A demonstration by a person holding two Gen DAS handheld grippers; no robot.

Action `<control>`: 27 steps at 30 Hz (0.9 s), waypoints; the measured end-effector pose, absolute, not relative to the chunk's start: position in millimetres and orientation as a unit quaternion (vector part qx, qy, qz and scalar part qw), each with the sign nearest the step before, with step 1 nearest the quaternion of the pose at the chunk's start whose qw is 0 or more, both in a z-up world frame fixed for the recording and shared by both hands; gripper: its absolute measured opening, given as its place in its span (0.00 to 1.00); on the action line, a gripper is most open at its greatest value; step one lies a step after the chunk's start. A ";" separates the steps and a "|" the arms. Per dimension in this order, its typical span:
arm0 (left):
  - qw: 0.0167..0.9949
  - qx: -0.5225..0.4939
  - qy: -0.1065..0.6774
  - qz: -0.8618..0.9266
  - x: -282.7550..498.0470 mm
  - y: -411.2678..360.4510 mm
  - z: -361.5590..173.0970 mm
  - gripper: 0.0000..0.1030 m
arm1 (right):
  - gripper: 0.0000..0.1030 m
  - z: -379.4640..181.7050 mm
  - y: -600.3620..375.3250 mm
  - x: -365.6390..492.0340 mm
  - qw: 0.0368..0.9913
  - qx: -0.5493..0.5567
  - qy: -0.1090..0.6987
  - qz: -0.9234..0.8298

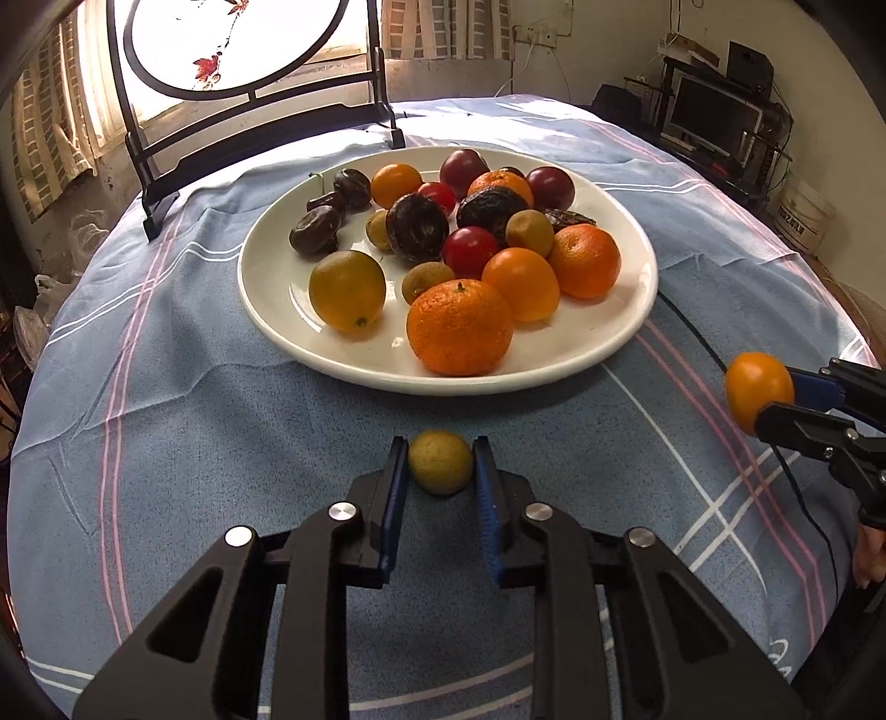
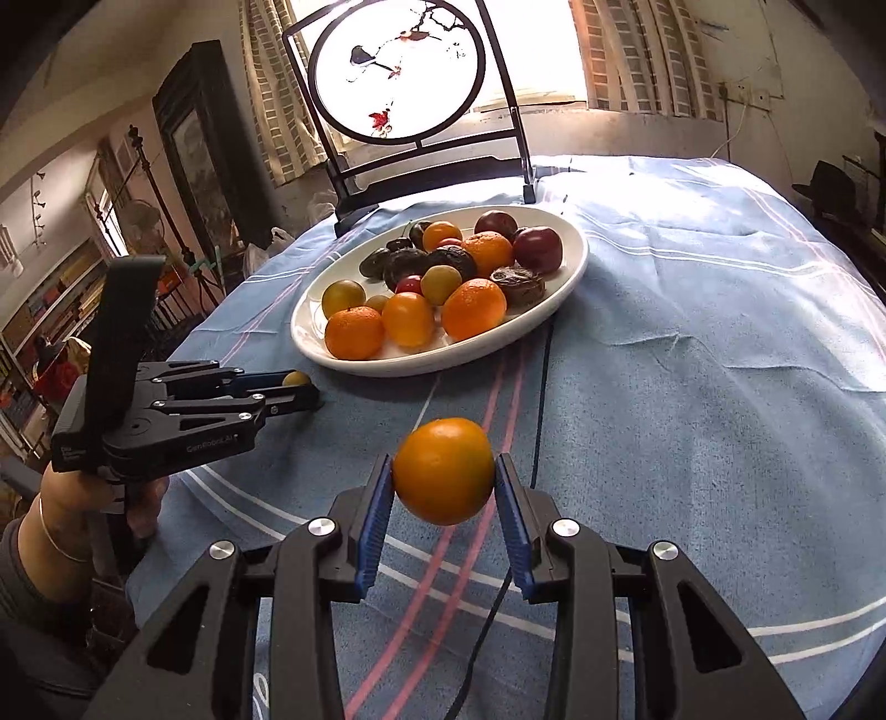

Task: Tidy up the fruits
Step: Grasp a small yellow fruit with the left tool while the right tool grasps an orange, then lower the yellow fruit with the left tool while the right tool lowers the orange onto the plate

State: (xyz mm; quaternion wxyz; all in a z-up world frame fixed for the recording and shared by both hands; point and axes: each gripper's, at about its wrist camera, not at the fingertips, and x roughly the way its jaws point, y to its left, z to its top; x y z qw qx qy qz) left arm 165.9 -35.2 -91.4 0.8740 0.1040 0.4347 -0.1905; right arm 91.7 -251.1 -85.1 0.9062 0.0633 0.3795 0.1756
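Observation:
A white plate (image 1: 626,327) on the blue cloth holds several oranges, red plums, dark wrinkled fruits and small green-yellow fruits; it also shows in the right wrist view (image 2: 573,260). My left gripper (image 1: 440,462) is shut on a small green-yellow fruit (image 1: 440,462) just in front of the plate; it also shows in the right wrist view (image 2: 296,379). My right gripper (image 2: 443,479) is shut on an orange (image 2: 443,479) held above the cloth, right of the plate; the orange also shows in the left wrist view (image 1: 758,393).
A dark wooden stand with a round painted screen (image 1: 232,44) stands behind the plate. A black cable (image 2: 540,421) runs across the cloth from the plate toward me. A monitor and shelves (image 1: 714,116) are off the table at the back right.

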 end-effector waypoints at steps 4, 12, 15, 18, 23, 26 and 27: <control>0.882 0.092 0.417 -0.200 144.2 -25.2 -79.7 0.22 | 0.36 -83.4 -250.1 90.2 0.907 0.061 0.377 0.177; 0.906 0.062 0.363 -0.208 138.6 -10.3 -33.4 0.22 | 0.36 -46.8 -248.6 107.1 0.915 0.065 0.350 0.189; 0.910 0.060 0.355 -0.207 158.4 -16.6 -22.2 0.22 | 0.36 -19.7 -241.4 126.6 0.925 0.054 0.321 0.198; 0.911 0.048 0.355 -0.205 185.1 -23.8 -18.7 0.22 | 0.36 -5.5 -234.1 157.9 0.928 0.049 0.313 0.195; 0.905 0.024 0.377 -0.193 233.7 -33.3 -32.2 0.22 | 0.36 -13.1 -221.6 212.5 0.924 0.053 0.334 0.178; 0.904 0.025 0.386 -0.183 255.6 -37.4 -42.1 0.22 | 0.37 -23.7 -215.2 239.4 0.918 0.054 0.351 0.175; 0.903 0.023 0.389 -0.182 261.7 -37.8 -44.6 0.22 | 0.37 -27.7 -212.9 246.4 0.916 0.054 0.355 0.178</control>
